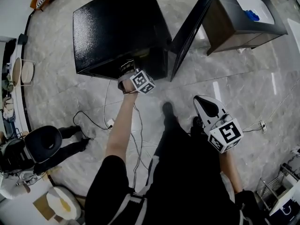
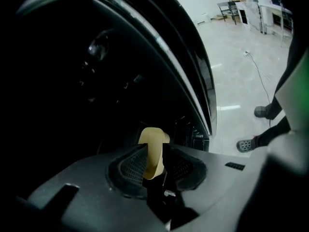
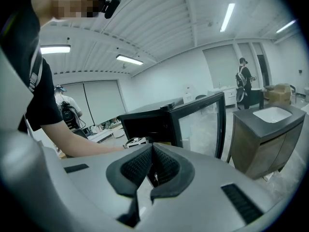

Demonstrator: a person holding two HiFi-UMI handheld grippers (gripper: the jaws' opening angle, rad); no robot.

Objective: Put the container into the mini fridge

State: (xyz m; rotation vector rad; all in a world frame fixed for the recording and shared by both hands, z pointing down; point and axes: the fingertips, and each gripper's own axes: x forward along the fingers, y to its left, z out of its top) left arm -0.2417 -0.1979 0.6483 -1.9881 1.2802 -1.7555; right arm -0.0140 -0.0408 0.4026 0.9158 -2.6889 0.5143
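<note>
**While the left claw grips the container**

Though its pads stand slightly apart, they pinch the tan container's upright edge — the dark interior of the mini fridge lies straight ahead. Right claw, shut and empty, hangs well back.

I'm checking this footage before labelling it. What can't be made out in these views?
Inside the fridge: its top hides it in the head view; too dark in the left gripper view.
The tan piece between the left gripper's jaws: only an edge shows, so what it is cannot be told.
The blue item on the cabinet: too small in the head view.
</note>
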